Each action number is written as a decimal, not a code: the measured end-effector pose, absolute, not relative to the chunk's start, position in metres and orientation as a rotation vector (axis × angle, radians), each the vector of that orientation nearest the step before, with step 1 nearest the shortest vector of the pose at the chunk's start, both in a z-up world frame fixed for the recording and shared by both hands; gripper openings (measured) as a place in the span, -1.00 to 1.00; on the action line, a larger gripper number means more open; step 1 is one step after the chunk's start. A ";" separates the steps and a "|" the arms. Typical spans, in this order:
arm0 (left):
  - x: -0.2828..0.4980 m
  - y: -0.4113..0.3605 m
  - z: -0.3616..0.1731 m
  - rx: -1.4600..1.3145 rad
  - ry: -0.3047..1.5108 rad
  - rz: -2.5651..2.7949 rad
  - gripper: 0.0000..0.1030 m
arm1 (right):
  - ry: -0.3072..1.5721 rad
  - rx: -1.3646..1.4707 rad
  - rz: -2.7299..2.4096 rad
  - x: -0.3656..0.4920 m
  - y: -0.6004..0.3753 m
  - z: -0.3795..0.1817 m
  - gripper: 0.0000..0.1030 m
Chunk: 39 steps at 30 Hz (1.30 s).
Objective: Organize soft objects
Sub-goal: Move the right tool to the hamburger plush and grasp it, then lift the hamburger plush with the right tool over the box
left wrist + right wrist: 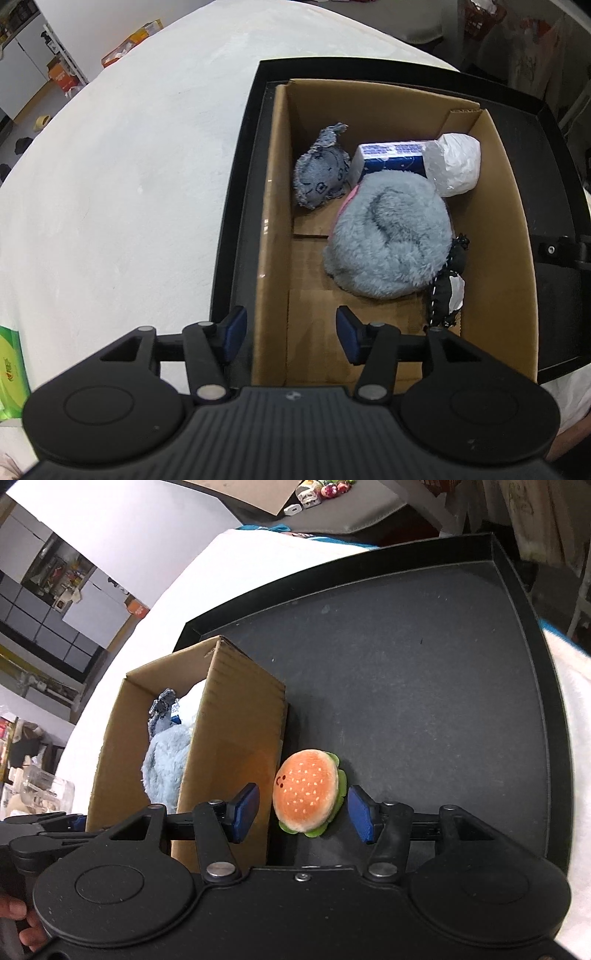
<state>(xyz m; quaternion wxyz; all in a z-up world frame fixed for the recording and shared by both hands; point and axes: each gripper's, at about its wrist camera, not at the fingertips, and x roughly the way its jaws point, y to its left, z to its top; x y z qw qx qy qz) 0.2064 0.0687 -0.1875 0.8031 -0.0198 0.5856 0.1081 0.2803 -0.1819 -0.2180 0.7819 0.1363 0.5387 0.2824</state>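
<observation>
An open cardboard box (275,221) stands on a black tray (554,184). Inside lie a fluffy pale-blue plush (391,240), a denim toy (321,173), a blue-and-white packet (391,155), a white plastic bundle (458,162) and a black spotted item (448,288). My left gripper (291,339) hovers open above the box's near-left wall, holding nothing. In the right wrist view a burger plush (306,794) lies on the tray (424,664) beside the box (236,731). My right gripper (304,812) is open around the burger, with a small gap at each pad.
The tray rests on a white table (129,184). A green packet (11,373) lies at the table's near-left edge. The tray's raised rim (495,550) borders its bare floor to the right of the burger. A hand (26,926) shows at the lower left.
</observation>
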 end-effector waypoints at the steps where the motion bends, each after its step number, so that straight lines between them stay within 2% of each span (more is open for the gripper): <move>1: 0.208 0.068 -0.188 -0.039 1.258 0.233 0.01 | 1.171 0.319 0.618 0.282 -0.184 -0.221 0.03; 10: 0.222 0.064 -0.188 -0.022 1.268 0.272 0.02 | 1.189 0.310 0.629 0.282 -0.185 -0.236 0.00; 12: 0.223 0.065 -0.187 -0.024 1.268 0.281 0.02 | 1.205 0.305 0.628 0.284 -0.182 -0.240 -0.28; 17: 0.221 0.066 -0.183 -0.012 1.268 0.293 0.02 | 1.218 0.244 0.632 0.280 -0.177 -0.238 -0.53; 20: 0.217 0.066 -0.180 -0.005 1.270 0.292 0.02 | 1.220 0.222 0.609 0.275 -0.182 -0.232 -0.59; 24: 0.213 0.067 -0.177 -0.008 1.270 0.289 0.02 | 1.204 0.202 0.594 0.271 -0.184 -0.222 -0.65; 39: 0.205 0.072 -0.171 -0.030 1.261 0.237 0.02 | 1.130 0.180 0.516 0.266 -0.196 -0.188 -0.66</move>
